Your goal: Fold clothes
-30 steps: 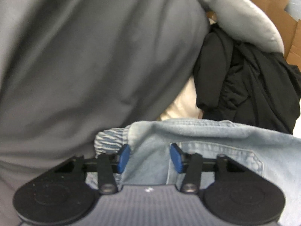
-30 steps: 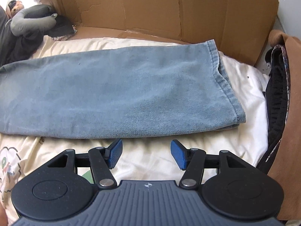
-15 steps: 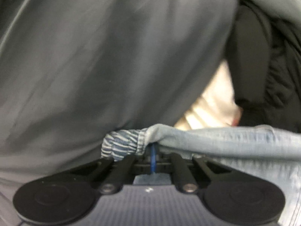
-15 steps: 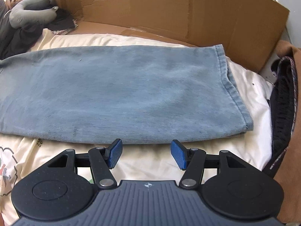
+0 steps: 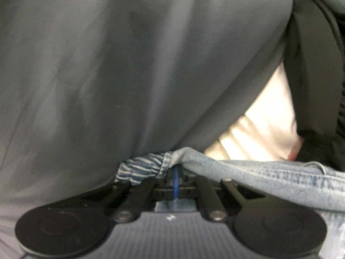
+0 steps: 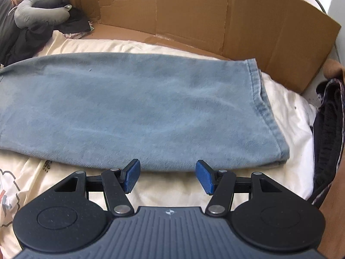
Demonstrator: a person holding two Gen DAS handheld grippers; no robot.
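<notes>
Light blue jeans (image 6: 138, 110) lie flat across the cream bedsheet (image 6: 286, 112), legs stacked, with the hem at the right. My right gripper (image 6: 167, 173) hovers open just in front of the near edge of the leg, nothing between its blue pads. In the left wrist view my left gripper (image 5: 175, 180) is shut on the waistband of the jeans (image 5: 269, 179), which is lifted and drapes off to the right. A striped inner lining (image 5: 140, 168) shows beside the pinch.
A person's grey garment (image 5: 129, 64) fills most of the left wrist view, close behind the gripper. A cardboard wall (image 6: 204, 15) borders the far side of the bed. A grey neck pillow (image 6: 41, 13) and dark clothes lie far left; a dark garment (image 6: 327, 133) hangs at the right.
My left gripper went from open around the waistband to shut on it and lifted it. My right gripper moved closer to the near edge of the jeans leg, still open.
</notes>
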